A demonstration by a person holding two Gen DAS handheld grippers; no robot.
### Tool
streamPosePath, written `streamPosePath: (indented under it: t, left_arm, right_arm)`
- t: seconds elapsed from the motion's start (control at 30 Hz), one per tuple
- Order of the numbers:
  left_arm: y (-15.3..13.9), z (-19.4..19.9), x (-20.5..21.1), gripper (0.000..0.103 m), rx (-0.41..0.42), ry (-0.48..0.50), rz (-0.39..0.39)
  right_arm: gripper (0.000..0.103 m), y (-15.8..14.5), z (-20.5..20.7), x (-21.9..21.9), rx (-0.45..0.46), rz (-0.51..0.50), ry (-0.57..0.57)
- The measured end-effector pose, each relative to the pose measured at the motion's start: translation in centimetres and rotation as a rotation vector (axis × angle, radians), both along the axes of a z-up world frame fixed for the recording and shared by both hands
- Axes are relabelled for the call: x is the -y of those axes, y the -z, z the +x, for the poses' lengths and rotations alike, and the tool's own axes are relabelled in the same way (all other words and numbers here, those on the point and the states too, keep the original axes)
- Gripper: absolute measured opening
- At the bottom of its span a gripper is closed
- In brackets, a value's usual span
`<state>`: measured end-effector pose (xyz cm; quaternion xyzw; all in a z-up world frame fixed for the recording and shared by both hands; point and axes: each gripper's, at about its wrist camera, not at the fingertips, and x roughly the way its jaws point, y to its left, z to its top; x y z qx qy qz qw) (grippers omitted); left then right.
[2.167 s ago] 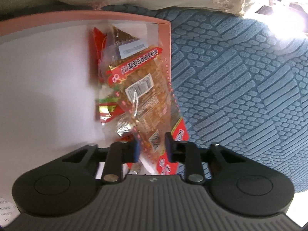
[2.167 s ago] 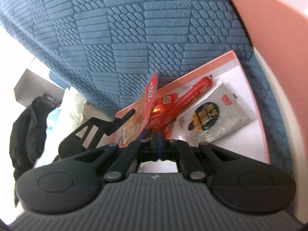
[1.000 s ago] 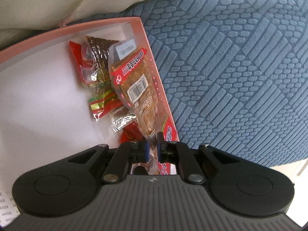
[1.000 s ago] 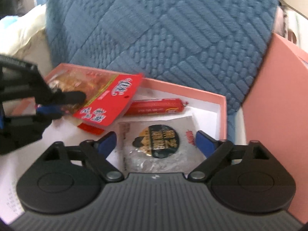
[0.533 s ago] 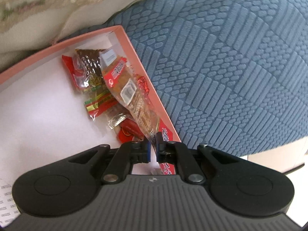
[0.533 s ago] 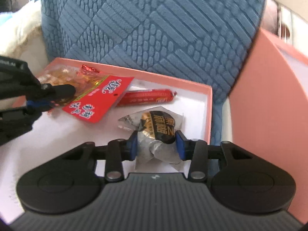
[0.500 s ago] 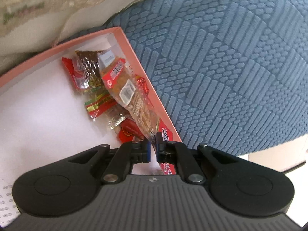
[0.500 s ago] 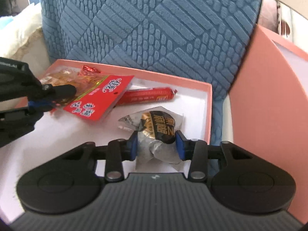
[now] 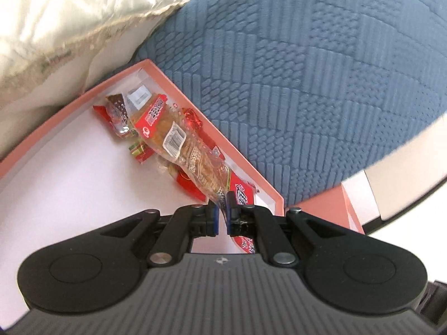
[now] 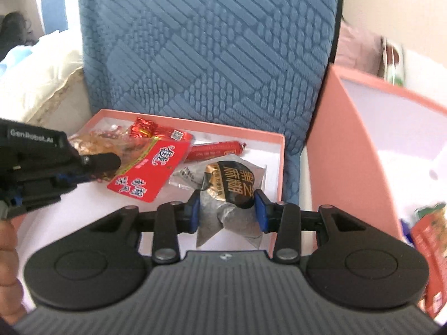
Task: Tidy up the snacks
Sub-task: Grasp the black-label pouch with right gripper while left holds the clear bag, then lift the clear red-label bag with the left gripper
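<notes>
My left gripper [image 9: 222, 209] is shut on the end of a long clear snack bag with red ends [image 9: 190, 153] and holds it over the pink tray [image 9: 245, 164]. The bag also shows in the right wrist view [image 10: 151, 164], with the left gripper [image 10: 92, 164] at the left. My right gripper [image 10: 226, 209] is shut on a silver packet with a black and gold round label [image 10: 232, 187], lifted slightly above the tray [image 10: 275, 139]. A red sausage stick [image 10: 215, 149] lies behind it. Small red wrapped snacks [image 9: 123, 122] lie in the tray's far corner.
A blue textured cushion [image 10: 209, 44] stands behind the tray. A second pink box [image 10: 371, 128] sits to the right with a red snack pack [image 10: 427, 240] inside. A cream pillow [image 9: 69, 19] lies at the far left.
My right gripper has lifted the silver packet a little off the tray. My left gripper has pulled back and risen with the long bag, which now hangs stretched out.
</notes>
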<state>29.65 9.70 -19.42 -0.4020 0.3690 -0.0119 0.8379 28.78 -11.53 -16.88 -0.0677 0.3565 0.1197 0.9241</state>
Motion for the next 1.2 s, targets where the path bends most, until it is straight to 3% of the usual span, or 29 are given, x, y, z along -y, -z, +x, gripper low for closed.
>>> streamPosePath:
  t: [0.47,0.57,1.2]
  left_arm:
    - [-3.6,-4.8,2.1,0.005,0.023,0.042,0.052]
    - [-4.7,-5.3,2.7,0.005,0.029,0.062,0.092]
    - [-15.8,-5.9,7.5,0.005,0.142,0.199,0.173]
  right_arm:
    - [0.042,-2.9,-4.8,2.5,0.026,0.037,-0.005]
    - [0.042,-3.8,-5.2,3.3,0.028,0.063,0.009]
    - [0.042,-13.0,-8.1,8.7,0.157,0.135,0.008]
